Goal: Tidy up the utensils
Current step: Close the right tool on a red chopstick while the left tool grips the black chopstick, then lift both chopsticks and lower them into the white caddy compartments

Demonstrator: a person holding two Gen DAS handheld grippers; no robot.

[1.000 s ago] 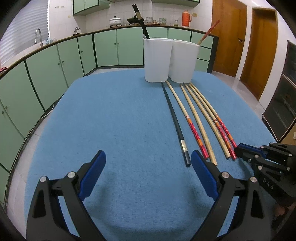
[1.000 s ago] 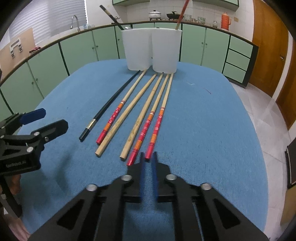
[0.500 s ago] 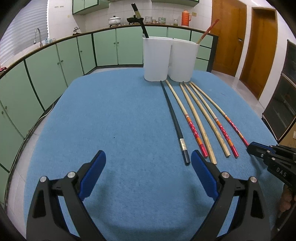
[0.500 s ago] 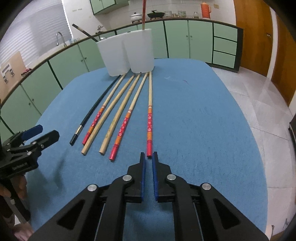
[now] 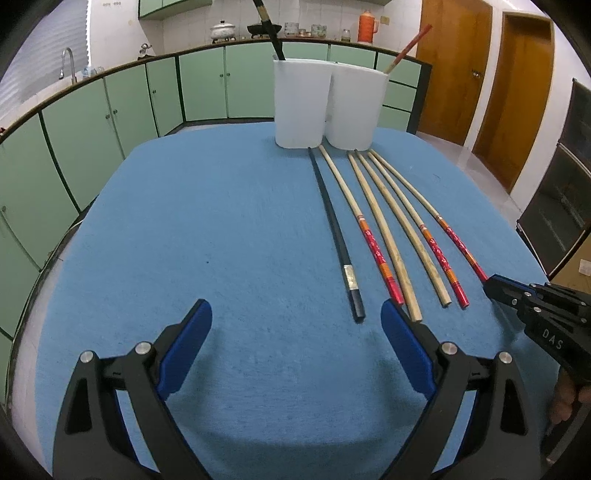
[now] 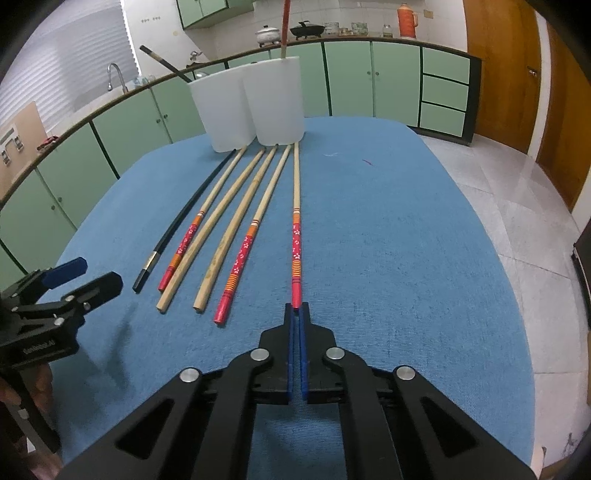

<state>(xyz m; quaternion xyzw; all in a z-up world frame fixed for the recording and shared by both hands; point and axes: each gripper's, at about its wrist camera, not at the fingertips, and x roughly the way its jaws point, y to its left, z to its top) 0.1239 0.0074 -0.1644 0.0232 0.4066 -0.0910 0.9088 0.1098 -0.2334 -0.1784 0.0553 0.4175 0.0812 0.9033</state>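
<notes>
Several chopsticks lie side by side on the blue table cloth (image 5: 221,240), running from two white holders (image 5: 301,103) (image 5: 354,107) toward me. My right gripper (image 6: 296,312) is shut on the near end of the rightmost red-tipped chopstick (image 6: 296,229), which also shows in the left wrist view (image 5: 452,236). Left of it lie another red-tipped chopstick (image 6: 242,254), two plain bamboo ones (image 6: 229,236), a third red-tipped one (image 6: 188,236) and a black one (image 6: 173,229). My left gripper (image 5: 295,325) is open and empty, just short of the black chopstick's end (image 5: 356,306).
One black chopstick (image 5: 267,26) stands in the left holder and one red one (image 5: 408,48) in the right holder. Green kitchen cabinets (image 5: 110,122) curve round behind the table. Wooden doors (image 5: 517,85) stand at the right.
My right gripper has swung the rightmost red-tipped chopstick's near end away from its neighbours to the right. The left gripper has stayed still.
</notes>
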